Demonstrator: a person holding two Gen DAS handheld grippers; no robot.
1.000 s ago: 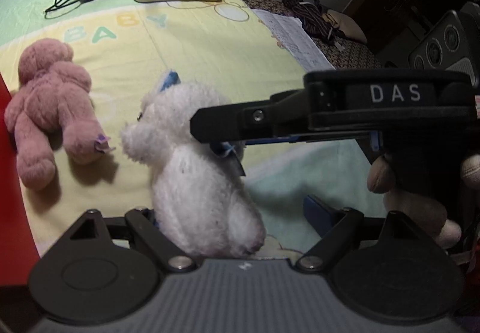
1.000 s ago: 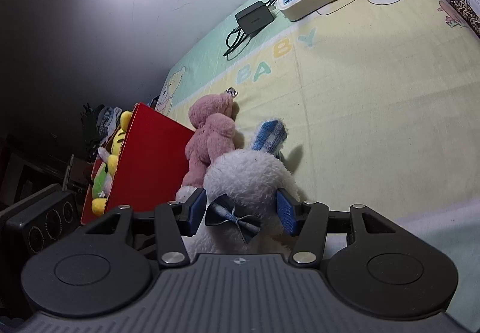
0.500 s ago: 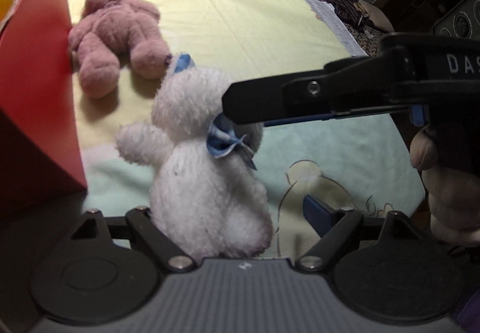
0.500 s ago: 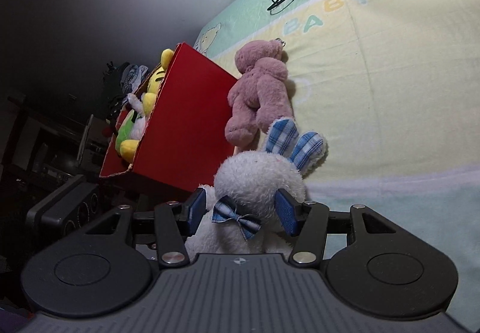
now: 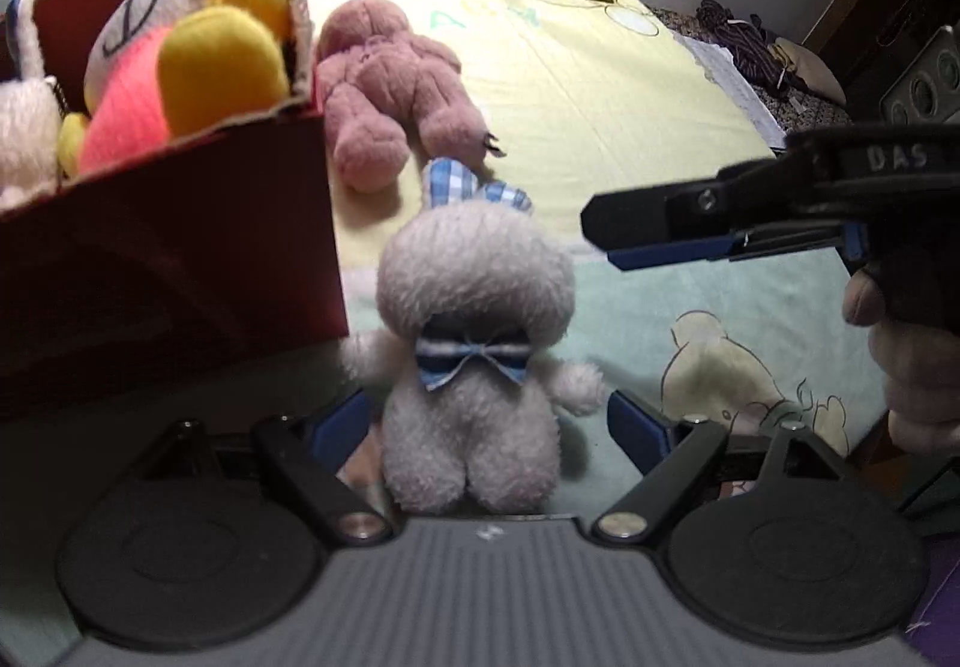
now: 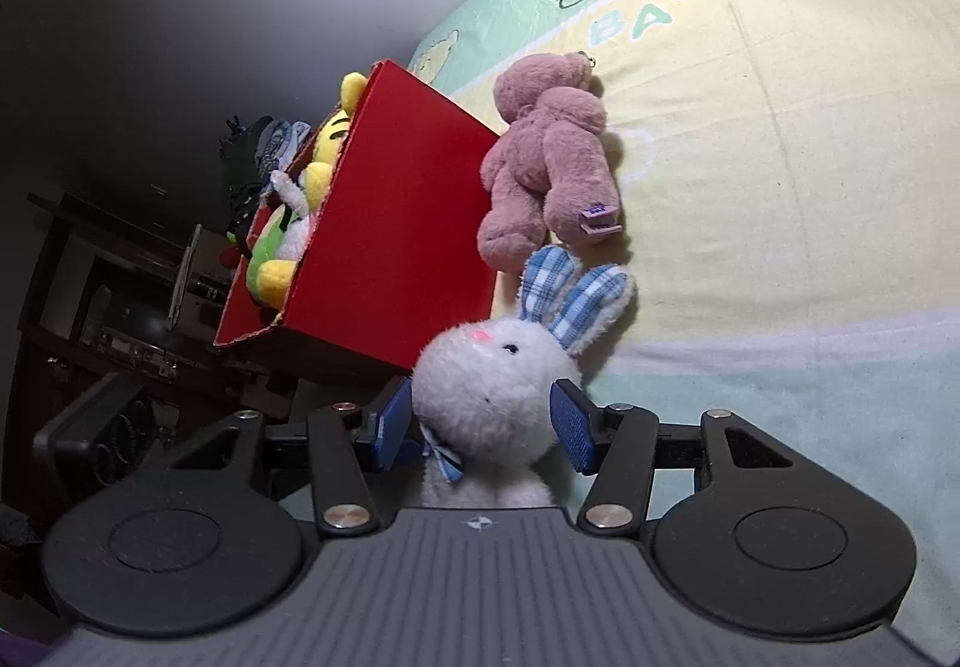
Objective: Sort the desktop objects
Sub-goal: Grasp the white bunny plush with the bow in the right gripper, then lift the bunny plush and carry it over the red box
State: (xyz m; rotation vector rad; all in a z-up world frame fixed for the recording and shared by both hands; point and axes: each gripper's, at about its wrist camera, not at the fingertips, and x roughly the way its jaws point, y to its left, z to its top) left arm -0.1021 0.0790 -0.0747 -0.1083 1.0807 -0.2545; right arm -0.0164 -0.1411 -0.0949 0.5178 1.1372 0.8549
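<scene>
Two tongs flank one white plush rabbit (image 5: pixel 474 271), just right of the red box (image 5: pixel 180 247)

Left gripper (image 5: pixel 489 424) is spread wide around the rabbit's body, pads clear of it; right gripper (image 6: pixel 480 427) brackets the head, though whether it pinches cannot be told. If neither grips firmly, the soft toy may slump, or snag the box's rim. Yellow and pink plush toys (image 5: pixel 198 60) already crowd the box, so the rabbit could roll off onto the pink bear (image 5: pixel 390 84) beyond
</scene>
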